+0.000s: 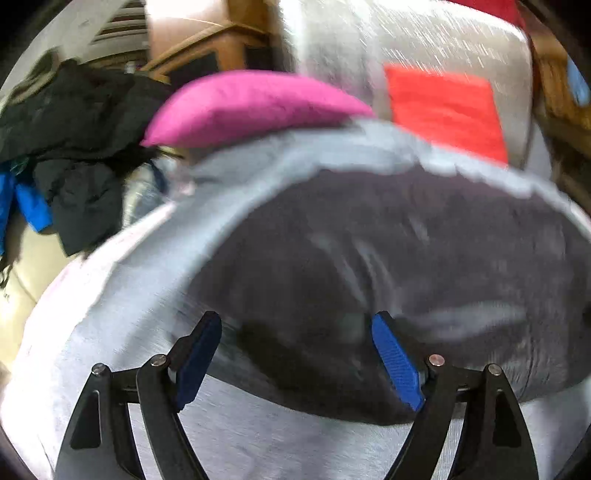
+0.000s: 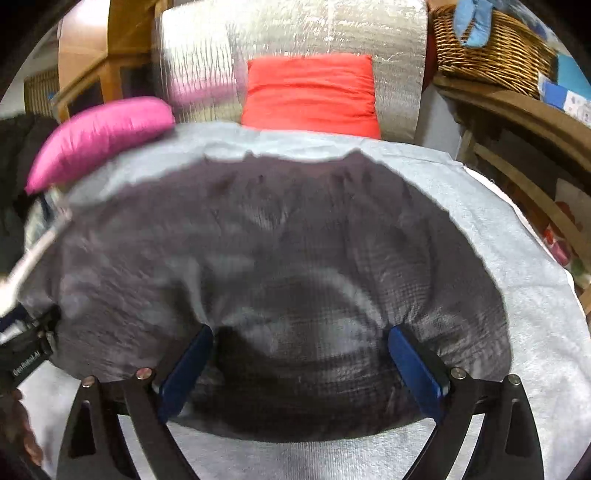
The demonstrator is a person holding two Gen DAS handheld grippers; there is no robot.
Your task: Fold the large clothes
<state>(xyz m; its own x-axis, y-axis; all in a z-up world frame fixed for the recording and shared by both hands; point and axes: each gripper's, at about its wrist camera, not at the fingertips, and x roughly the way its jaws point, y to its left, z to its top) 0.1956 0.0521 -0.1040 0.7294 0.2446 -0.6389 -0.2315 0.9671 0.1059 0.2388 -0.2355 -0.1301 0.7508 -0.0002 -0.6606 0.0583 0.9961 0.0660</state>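
A dark grey garment (image 1: 388, 258) (image 2: 280, 251) lies spread flat on a pale grey cover (image 1: 122, 314) (image 2: 535, 295). My left gripper (image 1: 295, 321) stands open over the garment's near left part, its blue pads (image 1: 397, 362) wide apart with dark cloth lying between them. My right gripper (image 2: 301, 332) is open just as wide over the near edge, and a fold of the garment bulges between its blue pads (image 2: 415, 365). The left view is blurred. In the right wrist view the left gripper's black body (image 2: 29, 350) shows at the left edge.
A pink cushion (image 1: 251, 107) (image 2: 99, 133) and a red cushion (image 1: 447, 110) (image 2: 310, 92) rest at the far edge against a silvery quilted back (image 2: 295, 29). A pile of dark clothes (image 1: 74, 147) lies left. A wicker basket (image 2: 491, 48) sits on wooden shelves (image 2: 517, 122) to the right.
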